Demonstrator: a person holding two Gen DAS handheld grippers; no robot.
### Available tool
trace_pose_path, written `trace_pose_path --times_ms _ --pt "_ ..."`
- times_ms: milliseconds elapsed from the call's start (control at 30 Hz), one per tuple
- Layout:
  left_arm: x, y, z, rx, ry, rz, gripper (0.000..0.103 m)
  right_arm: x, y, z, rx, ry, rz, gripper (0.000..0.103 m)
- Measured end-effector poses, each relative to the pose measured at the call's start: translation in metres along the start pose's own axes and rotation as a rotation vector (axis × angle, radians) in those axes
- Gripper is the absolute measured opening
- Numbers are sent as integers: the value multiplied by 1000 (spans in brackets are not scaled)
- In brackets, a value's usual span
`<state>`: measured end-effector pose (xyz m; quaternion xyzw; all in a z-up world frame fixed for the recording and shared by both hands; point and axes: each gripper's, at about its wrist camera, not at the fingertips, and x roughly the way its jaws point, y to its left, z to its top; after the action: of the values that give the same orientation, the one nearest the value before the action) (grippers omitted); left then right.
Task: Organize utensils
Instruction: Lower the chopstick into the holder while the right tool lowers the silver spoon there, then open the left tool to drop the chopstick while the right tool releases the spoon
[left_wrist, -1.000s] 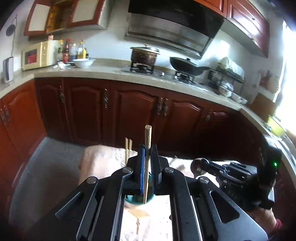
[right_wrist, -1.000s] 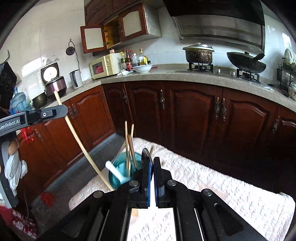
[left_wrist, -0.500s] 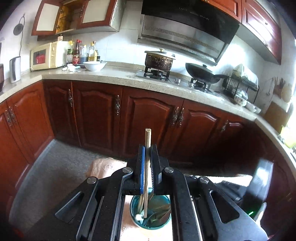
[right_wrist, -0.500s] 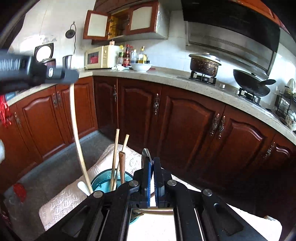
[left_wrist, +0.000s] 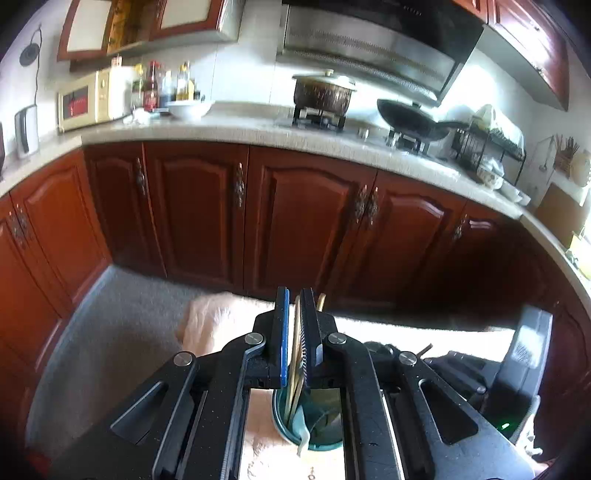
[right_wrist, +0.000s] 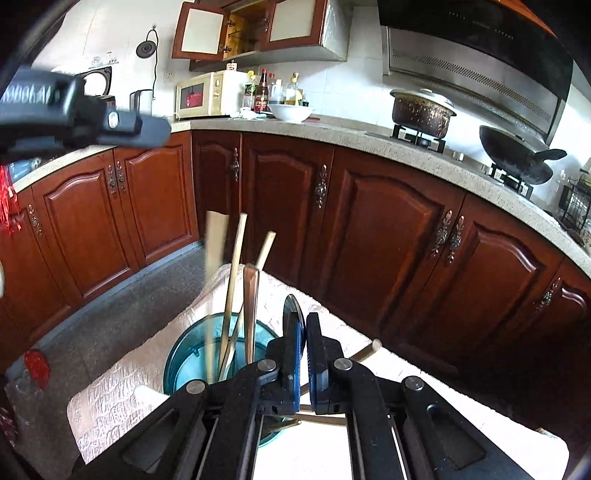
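1. My right gripper (right_wrist: 303, 354) has its jaws together with nothing between them, low over the cloth (right_wrist: 110, 406) that covers the worktop.
2. Just under and past those jaws lies a loose chopstick (right_wrist: 371, 347) flat on the cloth. It is not yet put away, and I judge it the next pick. A second stick seems to lie beneath the gripper, but it is mostly hidden.
3. Just to the left stands the teal cup (right_wrist: 184, 354), upright, with three chopsticks (right_wrist: 236, 277) leaning in it. The left camera also shows a white spoon (left_wrist: 303, 435) inside. That part looks done.
4. One more stick, the blurred chopstick (right_wrist: 214, 258), has its lower end in the cup.
5. My left gripper (left_wrist: 297, 332) has its jaws together, and that stick shows in the slit between them. From the right camera, its top looks apart from the gripper, so I cannot tell whether it is clamped.
6. I judge the job mostly done.
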<state>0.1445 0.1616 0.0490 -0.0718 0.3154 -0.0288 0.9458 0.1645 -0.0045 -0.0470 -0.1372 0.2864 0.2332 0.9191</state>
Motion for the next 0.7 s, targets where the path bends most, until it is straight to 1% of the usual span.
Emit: trace_pose_path --times_ms 100,167,267,367,433,467,500,533,567,633,667,700 --pt "10 4 -11 -24 33 -4 4 1 1 -5 -11 4 -1 2" --pt "14 7 -18 -42 49 -7 4 3 1 -7 -9 24 28 2" --pt "17 9 -27 -57 63 -3 4 6 5 -11 -38 45 39 2" --pt "16 12 -36 -78 75 0 5 12 11 -19 -49 89 75 3" --pt "15 14 -42 -88 82 11 10 17 13 -26 -39 119 108 4" --pt "15 15 -44 -93 86 16 20 20 13 -29 -32 138 126 4" --pt "14 17 -47 -101 90 18 32 21 12 -31 -22 147 139 4" --pt "13 20 -50 -111 92 14 36 21 10 -31 -11 148 149 4" --pt "12 21 -52 -120 93 12 40 21 7 -32 5 149 165 7" --pt "9 25 -56 -131 98 23 43 14 0 -29 43 141 203 17" --pt "8 26 -58 -136 98 26 45 8 -4 -27 57 128 215 27" --pt "6 29 -61 -146 97 27 48 2 -8 -25 63 114 215 29"
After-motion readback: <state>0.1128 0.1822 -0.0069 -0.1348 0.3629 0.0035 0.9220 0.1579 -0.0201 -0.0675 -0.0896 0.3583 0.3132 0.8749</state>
